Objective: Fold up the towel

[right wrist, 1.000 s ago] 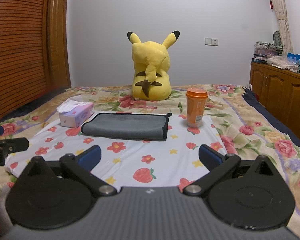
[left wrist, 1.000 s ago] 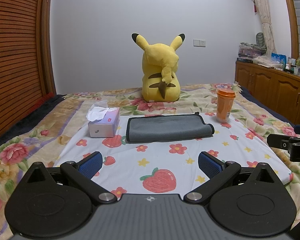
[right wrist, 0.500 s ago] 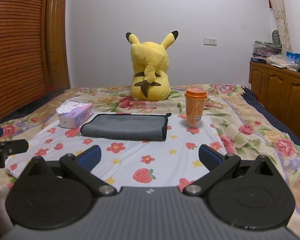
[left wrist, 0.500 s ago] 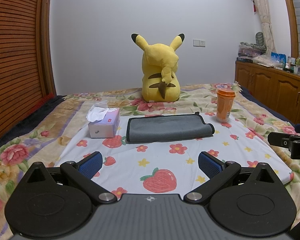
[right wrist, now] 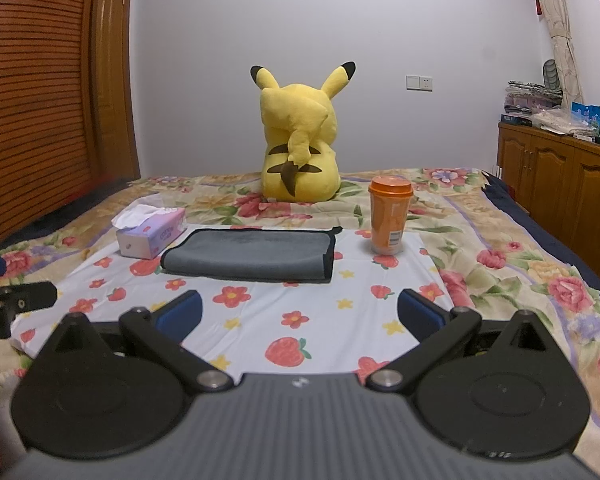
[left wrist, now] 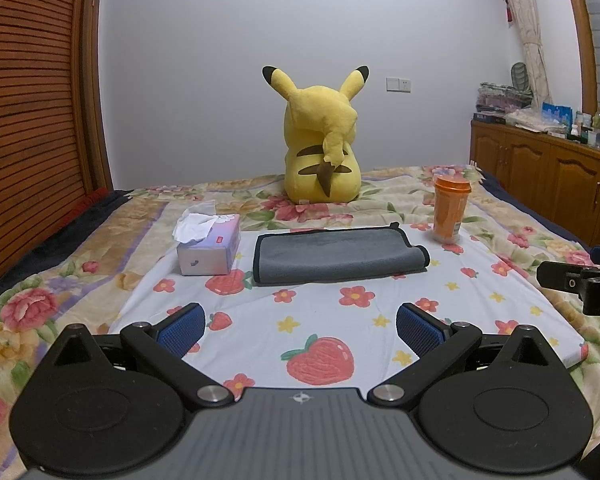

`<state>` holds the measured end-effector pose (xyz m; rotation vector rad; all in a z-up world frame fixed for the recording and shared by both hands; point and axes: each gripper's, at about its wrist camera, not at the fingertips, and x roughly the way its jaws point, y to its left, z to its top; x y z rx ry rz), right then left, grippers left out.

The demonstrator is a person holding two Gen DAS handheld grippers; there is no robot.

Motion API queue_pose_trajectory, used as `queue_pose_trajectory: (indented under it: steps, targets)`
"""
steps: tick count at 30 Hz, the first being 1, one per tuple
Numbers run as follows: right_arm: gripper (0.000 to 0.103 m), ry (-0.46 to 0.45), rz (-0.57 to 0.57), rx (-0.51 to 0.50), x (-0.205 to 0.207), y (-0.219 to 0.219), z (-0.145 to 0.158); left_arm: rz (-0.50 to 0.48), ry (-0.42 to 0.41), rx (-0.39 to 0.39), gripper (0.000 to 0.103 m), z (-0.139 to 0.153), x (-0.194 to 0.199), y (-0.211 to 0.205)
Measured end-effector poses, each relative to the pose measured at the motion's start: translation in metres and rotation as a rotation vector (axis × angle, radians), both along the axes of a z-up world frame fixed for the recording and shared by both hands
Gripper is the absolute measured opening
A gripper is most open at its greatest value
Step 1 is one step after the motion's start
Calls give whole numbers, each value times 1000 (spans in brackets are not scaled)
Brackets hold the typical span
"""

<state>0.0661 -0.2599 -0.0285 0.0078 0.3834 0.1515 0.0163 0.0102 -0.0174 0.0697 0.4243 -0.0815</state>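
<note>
A grey towel with a black hem (left wrist: 336,256) lies folded flat on the white flower-print cloth (left wrist: 340,320) on the bed; it also shows in the right wrist view (right wrist: 252,256). My left gripper (left wrist: 300,326) is open and empty, held well short of the towel. My right gripper (right wrist: 300,314) is open and empty, also short of the towel. The right gripper's side shows at the right edge of the left wrist view (left wrist: 580,280). The left gripper's side shows at the left edge of the right wrist view (right wrist: 12,304).
A tissue box (left wrist: 208,246) stands left of the towel and an orange cup with a lid (left wrist: 450,210) right of it. A yellow plush toy (left wrist: 322,144) sits behind. Wooden cabinets (left wrist: 548,176) line the right wall.
Both grippers have drifted very slightly; the towel and the other objects have not moved.
</note>
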Motion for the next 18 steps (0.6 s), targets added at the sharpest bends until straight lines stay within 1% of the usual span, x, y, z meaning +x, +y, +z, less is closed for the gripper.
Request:
queue_pose_trajectory:
  steps: [18]
  targets:
    - [103,0,1,1,0,-1,0,1,-1,3,103,0,1,1]
